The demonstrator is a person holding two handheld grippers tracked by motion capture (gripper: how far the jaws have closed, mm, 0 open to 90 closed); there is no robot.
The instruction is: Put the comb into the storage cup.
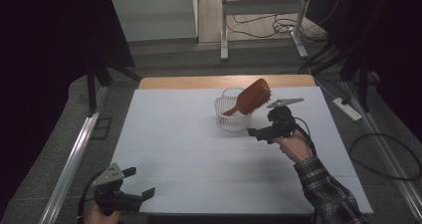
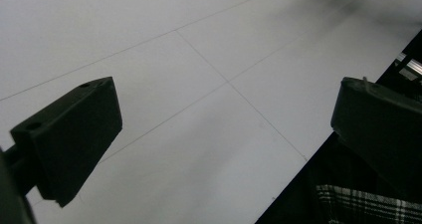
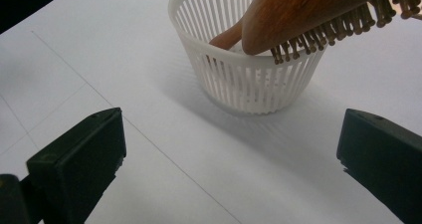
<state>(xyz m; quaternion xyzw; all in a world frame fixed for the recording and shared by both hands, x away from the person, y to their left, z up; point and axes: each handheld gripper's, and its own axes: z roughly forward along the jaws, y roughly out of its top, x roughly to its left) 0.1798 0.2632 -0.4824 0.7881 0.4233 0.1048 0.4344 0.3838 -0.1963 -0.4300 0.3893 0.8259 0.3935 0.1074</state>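
Hairbrush (image 1: 251,97) sits handle-down in white basket (image 1: 231,115), head overhanging toward 2 o'clock. Right tool (image 1: 261,132) gapes empty just beside; left tool (image 1: 134,181) gapes idle. Risk: nudge topples light basket.

brush (image 3: 318,10): head cut off by the top and right edges in the right gripper view; handle end sunk in the basket, its tip hidden behind the slats
basket (image 3: 249,79): far rim hidden behind the brush in both the right gripper view and the high view
right gripper (image 1: 263,131): body partly covered by the hand (image 1: 294,145) in the high view; right jaw cut by the frame's right edge in its own view
left gripper (image 1: 137,183): holding hand cut off at the bottom edge of the high view
sleeve (image 2: 368,204): only a plaid strip at lower right, behind the jaw
table (image 2: 199,109): far part blurred at upper right
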